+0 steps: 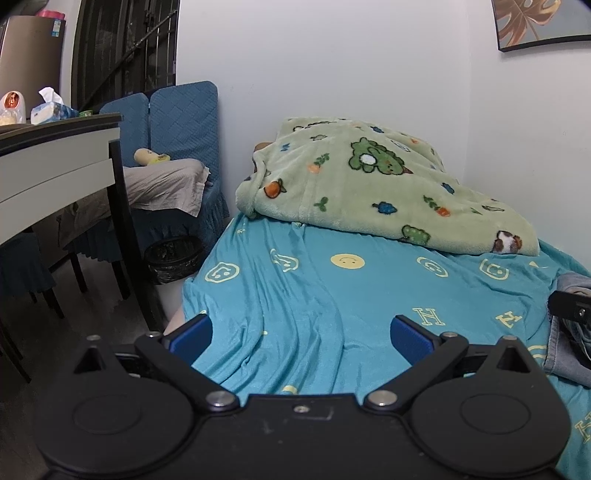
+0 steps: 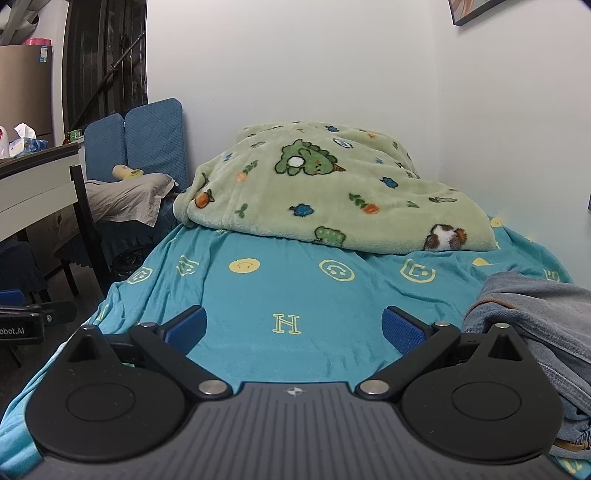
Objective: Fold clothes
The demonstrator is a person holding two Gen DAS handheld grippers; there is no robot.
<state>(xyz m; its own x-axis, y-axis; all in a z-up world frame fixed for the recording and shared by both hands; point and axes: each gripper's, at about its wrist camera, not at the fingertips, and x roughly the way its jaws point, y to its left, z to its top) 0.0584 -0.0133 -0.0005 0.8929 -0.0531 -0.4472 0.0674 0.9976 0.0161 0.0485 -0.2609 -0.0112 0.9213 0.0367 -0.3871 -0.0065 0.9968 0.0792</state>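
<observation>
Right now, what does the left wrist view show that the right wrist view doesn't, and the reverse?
Only the left wrist view shows the black bin on the floor beside the bed and the leaf artwork in the wall picture. Only the right wrist view shows the denim garment broadly, heaped at the right gripper's side; the left view catches just its edge. Both share the turquoise sheet, the green blanket, the blue chairs, the table with a tissue pack, and open jaws; the left gripper holds nothing either.
</observation>
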